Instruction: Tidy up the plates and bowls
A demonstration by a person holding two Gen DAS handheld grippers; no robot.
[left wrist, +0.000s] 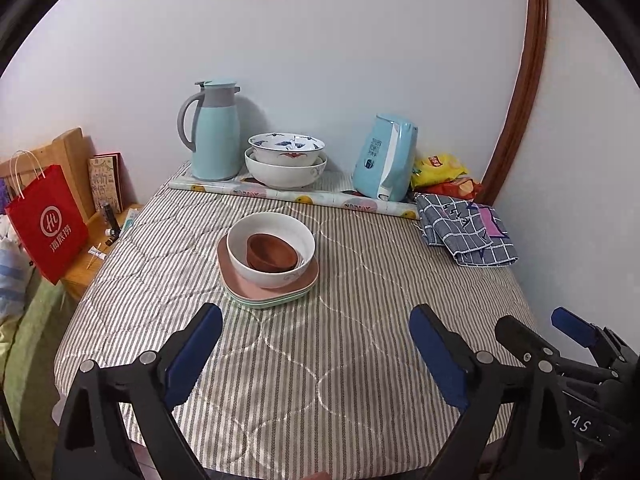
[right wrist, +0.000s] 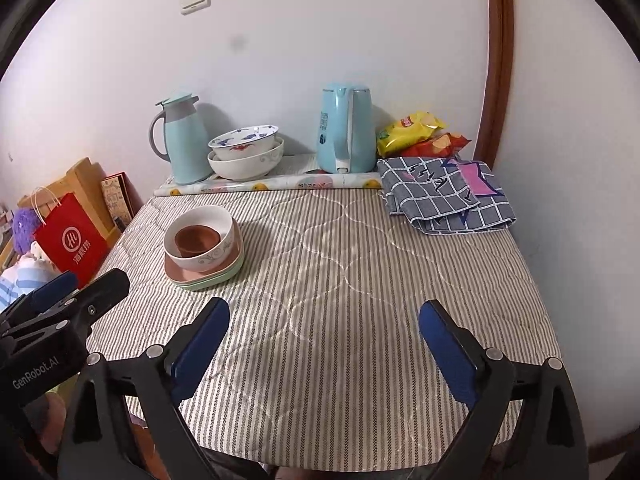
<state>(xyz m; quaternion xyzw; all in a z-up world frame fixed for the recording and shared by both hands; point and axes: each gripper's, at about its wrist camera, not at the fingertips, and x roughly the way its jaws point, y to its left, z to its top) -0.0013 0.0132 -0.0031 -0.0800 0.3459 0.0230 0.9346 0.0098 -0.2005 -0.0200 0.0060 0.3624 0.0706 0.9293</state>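
Blue-padded fingers are spread wide and empty on the left gripper (left wrist: 316, 344) and the right gripper (right wrist: 324, 338). Centre-frame, brown bowls (left wrist: 272, 254) are nested in a white bowl (left wrist: 271, 249) on stacked plates (left wrist: 268, 288). A purple plush toy (right wrist: 22, 224) is caught only at the right view's left edge.

Cloth (left wrist: 360, 320) grey-and-white striped with pale quilted curves; plates (left wrist: 272, 292) pink over mint green; bowl (left wrist: 271, 248) white, holding a brown cup (left wrist: 272, 256); jug (left wrist: 214, 132) pale blue with grey handle; kettle (right wrist: 344, 128) pale blue; towel (right wrist: 448, 196) grey-blue checked; bag (left wrist: 48, 220) red; pads (left wrist: 192, 356) dark blue.
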